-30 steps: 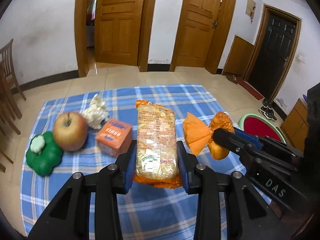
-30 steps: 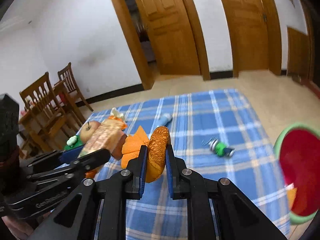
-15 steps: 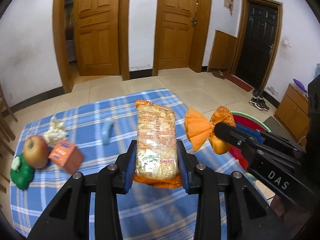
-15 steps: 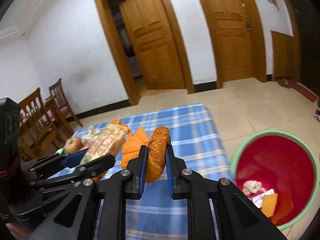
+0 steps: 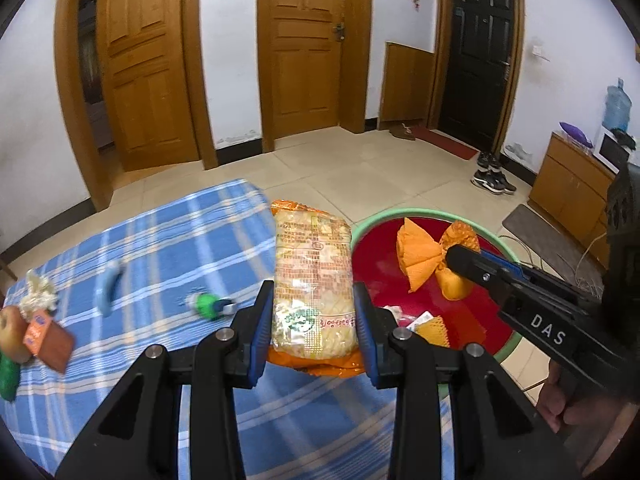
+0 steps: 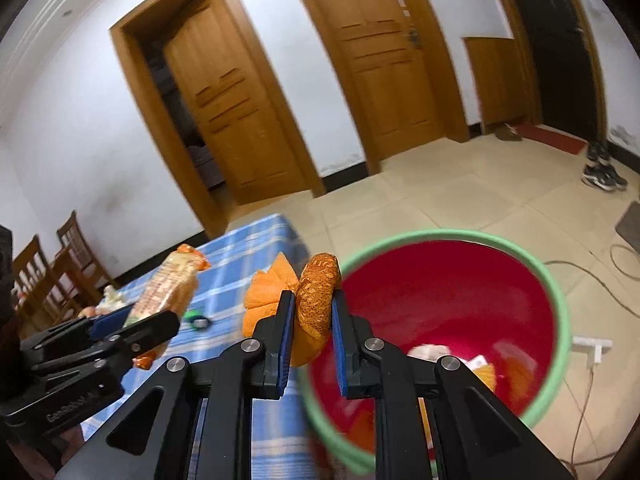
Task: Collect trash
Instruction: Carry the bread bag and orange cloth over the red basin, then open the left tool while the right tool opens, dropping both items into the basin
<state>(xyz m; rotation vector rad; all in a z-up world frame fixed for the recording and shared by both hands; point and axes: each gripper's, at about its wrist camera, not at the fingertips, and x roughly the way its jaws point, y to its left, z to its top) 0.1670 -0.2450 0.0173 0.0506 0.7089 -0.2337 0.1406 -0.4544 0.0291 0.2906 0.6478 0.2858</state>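
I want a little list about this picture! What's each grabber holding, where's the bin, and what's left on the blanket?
left gripper: shut on noodle packet
right gripper: shut on orange wrapper, at the bin's edge
bin: red inside, green rim, on the floor beside the blanket
in bin: some scraps already
plaid blanket: apple, orange box, small green bottle, white crumpled paper

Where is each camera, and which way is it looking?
Left wrist: on the left gripper, looking along its fingers at the noodle packet it grips; the person's right hand shows.
Right wrist: on the right gripper, looking over the orange wrapper toward the red bin.
Both views share the packet, wrapper, bin and blue checked cloth.
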